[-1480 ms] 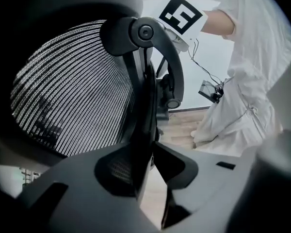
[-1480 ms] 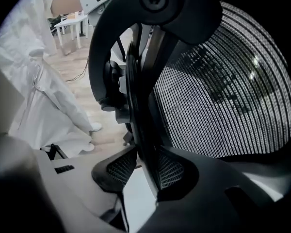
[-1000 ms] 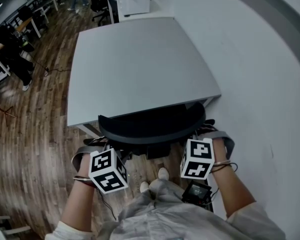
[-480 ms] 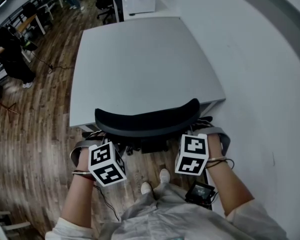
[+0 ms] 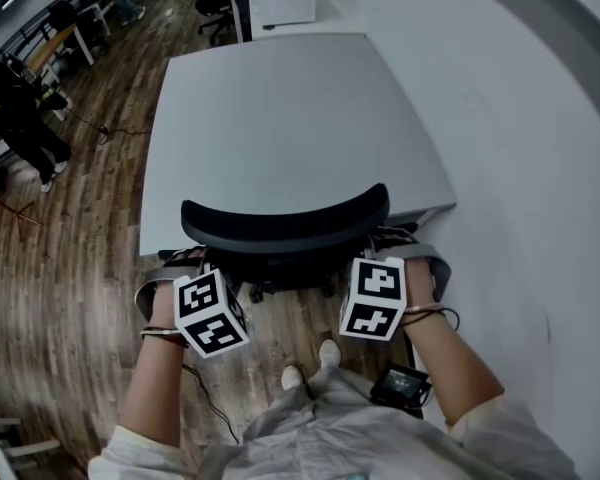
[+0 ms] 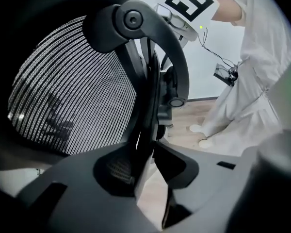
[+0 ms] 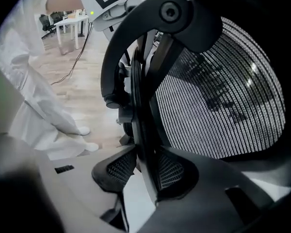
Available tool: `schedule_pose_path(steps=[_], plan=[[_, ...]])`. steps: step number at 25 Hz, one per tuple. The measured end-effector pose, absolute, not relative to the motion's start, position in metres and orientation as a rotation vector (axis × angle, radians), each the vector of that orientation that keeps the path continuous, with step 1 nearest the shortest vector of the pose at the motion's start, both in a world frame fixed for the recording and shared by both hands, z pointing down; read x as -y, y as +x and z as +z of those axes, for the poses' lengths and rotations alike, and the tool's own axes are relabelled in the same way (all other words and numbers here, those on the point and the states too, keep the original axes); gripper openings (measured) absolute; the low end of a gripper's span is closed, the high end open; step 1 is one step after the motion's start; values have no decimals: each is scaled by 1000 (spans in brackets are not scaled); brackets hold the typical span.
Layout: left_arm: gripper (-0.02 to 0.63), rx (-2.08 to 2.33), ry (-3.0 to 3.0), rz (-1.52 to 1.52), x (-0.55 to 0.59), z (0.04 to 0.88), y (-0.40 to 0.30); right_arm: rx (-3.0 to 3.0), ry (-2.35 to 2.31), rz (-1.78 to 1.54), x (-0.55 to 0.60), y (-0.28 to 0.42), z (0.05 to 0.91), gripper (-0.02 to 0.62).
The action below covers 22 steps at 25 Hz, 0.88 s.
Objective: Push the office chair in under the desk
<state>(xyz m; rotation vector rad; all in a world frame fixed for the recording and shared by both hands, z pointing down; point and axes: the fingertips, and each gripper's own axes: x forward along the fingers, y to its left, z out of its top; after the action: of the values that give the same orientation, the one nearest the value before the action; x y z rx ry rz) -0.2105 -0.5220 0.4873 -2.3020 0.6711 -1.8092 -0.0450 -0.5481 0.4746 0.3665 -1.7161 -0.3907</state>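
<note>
The black office chair's curved backrest top [image 5: 280,226] lies along the near edge of the grey desk [image 5: 280,98], with the seat hidden under the desktop. My left gripper [image 5: 193,271] holds the left side of the backrest. In the left gripper view the black frame edge [image 6: 144,130] of the mesh back [image 6: 72,86] runs between the jaws of that gripper [image 6: 145,166]. They have just been opening a little, but the pads still touch the frame. My right gripper [image 5: 382,253] holds the right side of the backrest. In its own view that gripper [image 7: 145,171] is shut on the frame edge [image 7: 138,106].
A white wall [image 5: 520,118] runs close along the desk's right side. Wood floor [image 5: 70,268] lies to the left, where a person [image 5: 15,108] stands far off near other desks. My shoes [image 5: 325,353] and a small black device [image 5: 400,383] on a cable are behind the chair.
Both grippers and the chair back have moved forward toward the desk. The backrest top now lies against the desk's near edge, and less of the chair shows below it.
</note>
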Motion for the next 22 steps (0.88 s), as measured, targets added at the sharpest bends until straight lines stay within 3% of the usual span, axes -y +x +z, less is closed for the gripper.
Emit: schedule_pose_path(steps=[22], plan=[[114,-669,-2326,-1790,529,484,-205,1706,316,-413,563,-41,472,140]])
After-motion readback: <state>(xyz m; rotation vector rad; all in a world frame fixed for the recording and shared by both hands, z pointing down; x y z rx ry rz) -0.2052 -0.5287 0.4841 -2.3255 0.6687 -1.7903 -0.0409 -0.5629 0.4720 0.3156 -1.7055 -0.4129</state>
